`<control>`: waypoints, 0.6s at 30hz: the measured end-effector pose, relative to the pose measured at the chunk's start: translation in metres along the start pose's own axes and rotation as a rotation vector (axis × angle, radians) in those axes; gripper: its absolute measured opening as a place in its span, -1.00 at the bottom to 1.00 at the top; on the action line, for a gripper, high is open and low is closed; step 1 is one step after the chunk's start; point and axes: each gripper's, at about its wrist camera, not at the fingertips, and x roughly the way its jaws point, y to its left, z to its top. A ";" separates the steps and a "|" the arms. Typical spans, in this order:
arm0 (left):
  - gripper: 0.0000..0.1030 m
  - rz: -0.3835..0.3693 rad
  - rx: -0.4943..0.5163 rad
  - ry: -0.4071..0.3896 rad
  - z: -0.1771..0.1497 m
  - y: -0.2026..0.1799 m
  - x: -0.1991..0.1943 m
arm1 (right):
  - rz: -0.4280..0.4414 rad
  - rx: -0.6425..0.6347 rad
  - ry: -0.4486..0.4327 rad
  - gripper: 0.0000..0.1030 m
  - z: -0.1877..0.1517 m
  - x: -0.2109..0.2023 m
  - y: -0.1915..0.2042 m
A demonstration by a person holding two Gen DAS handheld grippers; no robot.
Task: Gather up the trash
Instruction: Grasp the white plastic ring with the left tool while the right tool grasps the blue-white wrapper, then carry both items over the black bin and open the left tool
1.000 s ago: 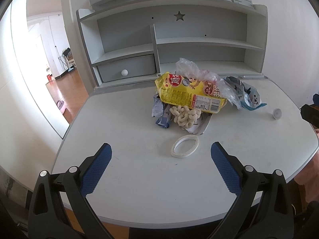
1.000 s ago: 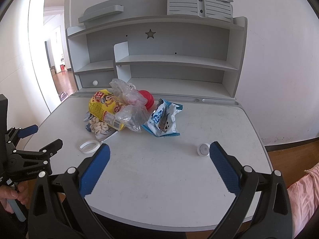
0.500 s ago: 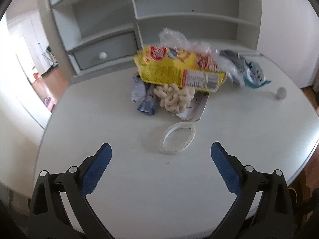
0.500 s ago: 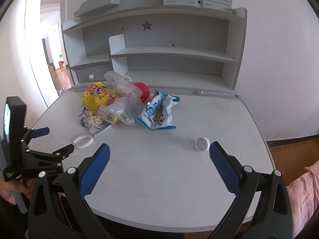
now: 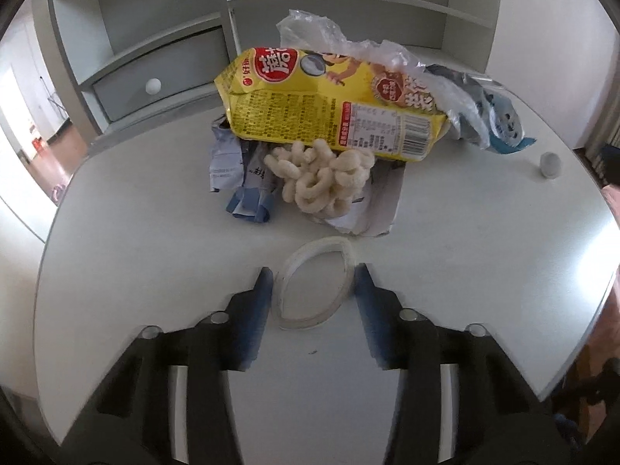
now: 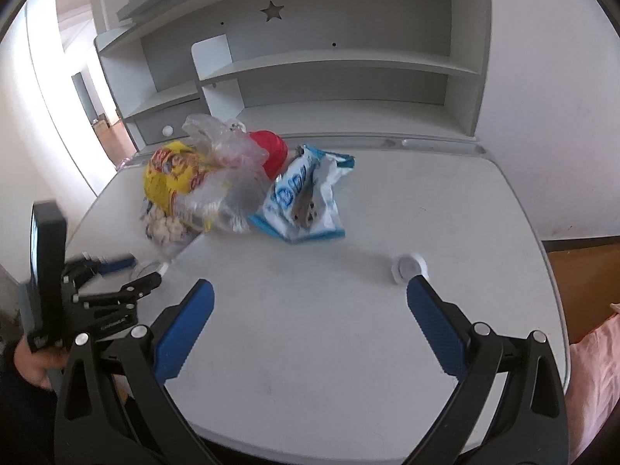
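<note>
Your left gripper (image 5: 312, 290) brackets the flattened plastic ring (image 5: 314, 283) lying on the surface (image 5: 465, 252), jaws nearly touching its sides, ready to pinch; your right gripper (image 6: 310, 302) hangs wide open and empty beside the white cap (image 6: 409, 267), likely next

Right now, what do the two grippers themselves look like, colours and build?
Both match: the left gripper and right gripper have black, angular linkage arms with round silver pivot bolts, ending in flat fingers faced with blue, finely textured pads. From the right camera, the left gripper's black body shows small white lettering, too small to read.
</note>
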 end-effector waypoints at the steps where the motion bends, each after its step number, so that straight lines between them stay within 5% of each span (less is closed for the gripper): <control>1: -0.20 -0.005 0.002 -0.004 0.001 0.001 -0.001 | 0.007 0.015 0.013 0.87 0.010 0.007 -0.002; 13: -0.20 -0.055 0.030 -0.100 0.018 -0.013 -0.043 | 0.038 0.149 0.251 0.47 0.082 0.111 -0.015; 15: -0.20 -0.058 0.036 -0.103 0.017 -0.020 -0.047 | 0.051 0.161 0.294 0.12 0.081 0.122 -0.017; 17: -0.20 -0.061 0.039 -0.108 0.015 -0.025 -0.050 | 0.051 0.160 0.282 -0.65 0.078 0.117 -0.019; 18: -0.20 -0.064 0.043 -0.113 0.016 -0.028 -0.053 | 0.063 0.168 0.241 -0.67 0.078 0.104 -0.022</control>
